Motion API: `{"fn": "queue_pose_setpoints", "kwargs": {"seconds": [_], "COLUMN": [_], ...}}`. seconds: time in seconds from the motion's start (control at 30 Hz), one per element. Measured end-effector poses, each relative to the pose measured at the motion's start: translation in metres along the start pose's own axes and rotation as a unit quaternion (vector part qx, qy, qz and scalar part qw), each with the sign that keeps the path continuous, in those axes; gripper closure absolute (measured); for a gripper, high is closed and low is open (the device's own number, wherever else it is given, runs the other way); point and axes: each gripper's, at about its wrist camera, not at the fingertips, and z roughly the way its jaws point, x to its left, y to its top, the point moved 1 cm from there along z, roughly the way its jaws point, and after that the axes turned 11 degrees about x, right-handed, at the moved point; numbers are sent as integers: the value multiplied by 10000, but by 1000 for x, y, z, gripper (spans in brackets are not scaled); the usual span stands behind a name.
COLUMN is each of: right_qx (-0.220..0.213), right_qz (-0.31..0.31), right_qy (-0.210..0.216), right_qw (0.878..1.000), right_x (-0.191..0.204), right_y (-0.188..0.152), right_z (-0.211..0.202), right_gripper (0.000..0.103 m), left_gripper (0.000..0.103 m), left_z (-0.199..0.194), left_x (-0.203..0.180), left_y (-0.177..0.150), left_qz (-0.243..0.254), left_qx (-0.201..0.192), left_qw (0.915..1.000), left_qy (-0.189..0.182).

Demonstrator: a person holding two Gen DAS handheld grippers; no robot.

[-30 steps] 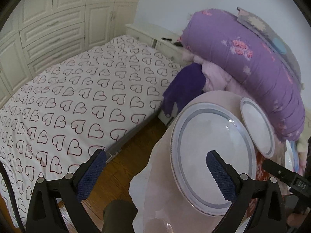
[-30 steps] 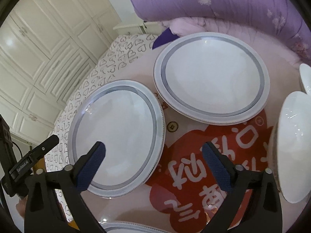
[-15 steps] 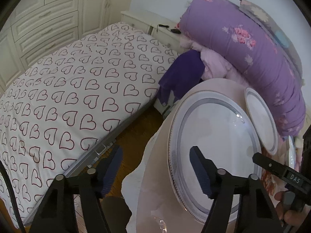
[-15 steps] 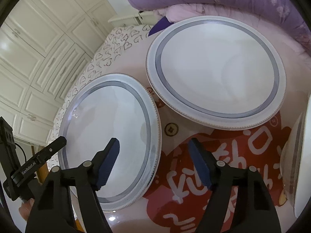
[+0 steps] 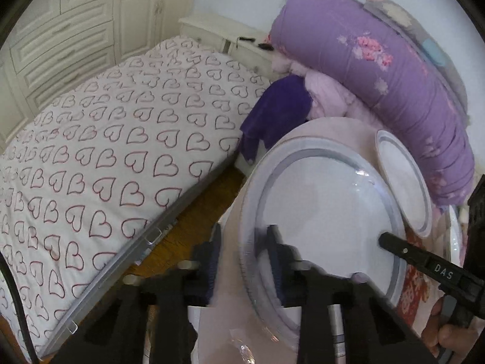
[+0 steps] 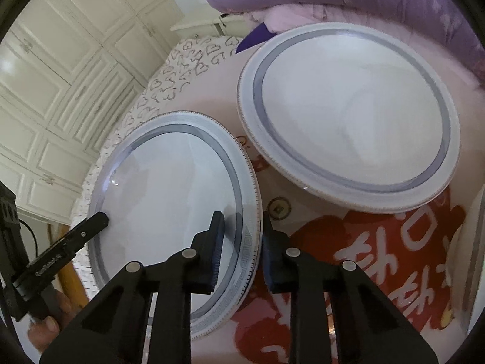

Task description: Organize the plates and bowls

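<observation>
Near plate point(image 6: 169, 194): lies at the left edge of the surface point(image 6: 318, 230), nearest both cameras.
Left tongs point(image 5: 242, 261): jaws have just been closing; now clamped on that plate's left rim.
Right tongs point(image 6: 241, 248): likewise just closed; now pinching its right rim.
Handling: glazed ceramic, stiff, probably heavy, slick and breakable; a rim grip on opposite sides looks soundest.
Far plate point(image 6: 348, 115): flat, just beyond the near one, untouched.
Count: two banded plates in full view; white dishes at the right edge too cropped to count.
</observation>
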Motion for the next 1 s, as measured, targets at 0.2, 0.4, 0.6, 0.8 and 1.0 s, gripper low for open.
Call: {"fn": "queue_pose_setpoints", "kwargs": {"seconds": [0.2, 0.4, 0.6, 0.8, 1.0], "right_qx": [-32, -40, -42, -63, -127], "right_qz": [-22, -54, -81, -92, -109], "right_qy": [32, 80, 122, 150, 154], "right_qw": [10000, 9999, 9999, 9998, 9997], "right_x": [2, 3, 3, -1, -4], "right_y": [-7, -12, -18, -23, -28], "right_z": [-4, -8, -11, -16, -23], "right_gripper": [83, 84, 85, 85, 85], "left_gripper": [88, 88, 88, 89, 89], "left_z": [-4, -11, -20, -30, -42], "left_x": [-1, 5, 7, 2, -6], "left_y": [-11, -18, -28, -38, -49], "left_qz": [-57, -137, -191, -184, -154], "left_qx": [9, 69, 73, 20, -54], "left_qw": [10000, 9999, 9998, 9998, 9998], "left_qy": [28, -60, -81, -100, -128]}}
